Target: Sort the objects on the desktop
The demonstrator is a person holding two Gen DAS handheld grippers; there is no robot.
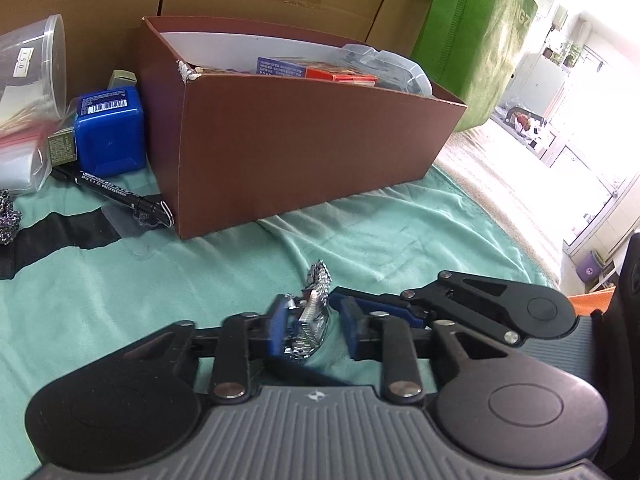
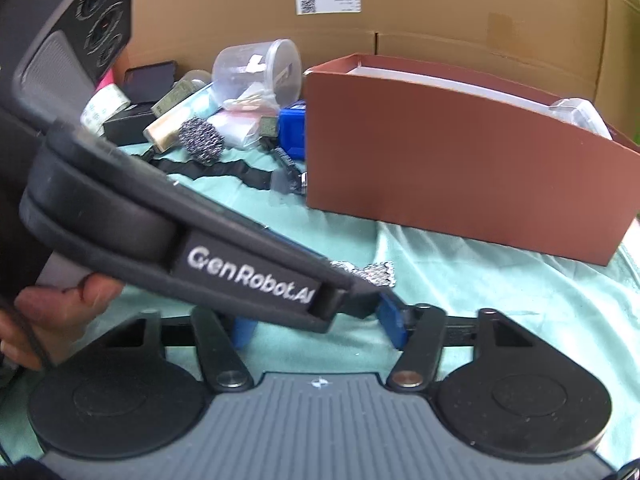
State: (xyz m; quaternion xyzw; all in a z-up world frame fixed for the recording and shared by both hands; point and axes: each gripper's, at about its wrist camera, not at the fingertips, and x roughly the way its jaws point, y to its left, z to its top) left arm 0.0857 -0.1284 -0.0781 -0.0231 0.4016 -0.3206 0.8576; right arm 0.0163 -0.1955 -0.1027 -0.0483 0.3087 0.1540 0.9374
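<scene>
A silver metal watch band [image 1: 314,312] lies on the green cloth [image 1: 120,300] between the blue fingers of my left gripper [image 1: 314,330]. The jaws stand apart around it, the left pad touching it. My right gripper comes in from the right in the left wrist view [image 1: 340,300], its fingers beside the band. In the right wrist view the left gripper's body [image 2: 200,256] crosses in front, and the band [image 2: 372,272] shows past it. The right gripper [image 2: 320,328] is open. A brown box [image 1: 304,136] holding several items stands behind.
Left of the box lie a blue case [image 1: 110,128], a black marker [image 1: 116,194], a black strap [image 1: 52,236], a steel scourer [image 2: 200,140], plastic bags and a clear tub [image 2: 260,72]. A large cardboard carton [image 2: 440,12] stands behind. A green bag [image 1: 476,40] is at the back right.
</scene>
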